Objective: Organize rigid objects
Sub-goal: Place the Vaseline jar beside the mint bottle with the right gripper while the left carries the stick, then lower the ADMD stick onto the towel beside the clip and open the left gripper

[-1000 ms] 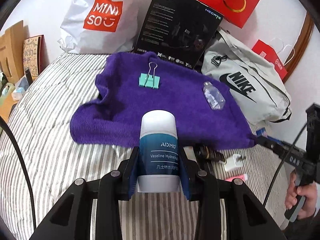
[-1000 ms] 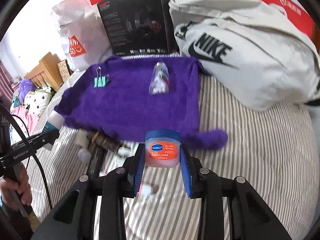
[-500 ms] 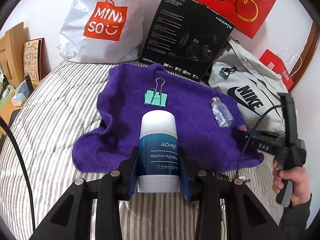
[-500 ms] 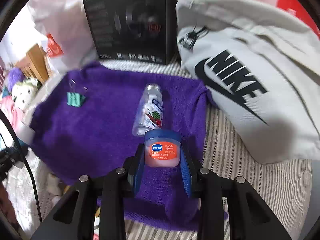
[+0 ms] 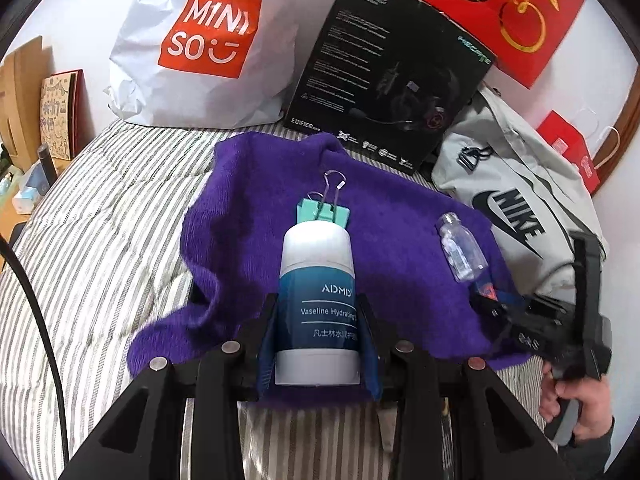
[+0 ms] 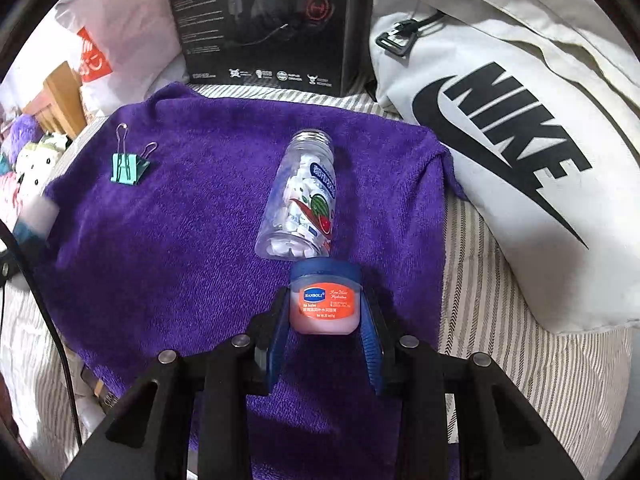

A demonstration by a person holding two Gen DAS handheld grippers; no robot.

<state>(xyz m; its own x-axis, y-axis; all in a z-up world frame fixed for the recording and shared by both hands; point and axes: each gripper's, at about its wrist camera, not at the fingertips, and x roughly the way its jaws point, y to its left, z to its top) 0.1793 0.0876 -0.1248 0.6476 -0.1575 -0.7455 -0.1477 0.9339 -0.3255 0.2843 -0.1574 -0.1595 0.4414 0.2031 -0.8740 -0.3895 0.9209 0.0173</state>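
Your left gripper [image 5: 318,320] is clamped on a white-and-teal Vaseline tube [image 5: 317,280], its blue pads pressing both sides of the lower body while the white cap end points away from you over the purple towel [image 5: 248,240]. Your right gripper [image 6: 325,316] grips a small pink lip balm jar [image 6: 325,304] with a blue lid, label facing the camera, held just above the towel's near right part. Directly beyond that jar, a clear pill bottle [image 6: 298,196] lies on its side on the towel, metal-coloured cap pointing away, white tablets visible inside; the jar's lid appears almost to meet the bottle's base, though the right wrist view does not show whether they touch. A teal binder clip [image 6: 128,166] rests on the towel's far left part, well apart from the bottle, with its 2 wire handles folded out. In the left wrist view the clip sits just behind the tube's cap. The towel is spread on a striped bedcover [image 5: 100,220]. Behind it stand a black headset box [image 5: 384,68], a white Miniso bag [image 5: 208,40] and a red gift bag [image 5: 500,12], and a grey Nike bag [image 6: 520,140] lies to the towel's right. Your right hand [image 5: 580,408] shows at the left view's edge.
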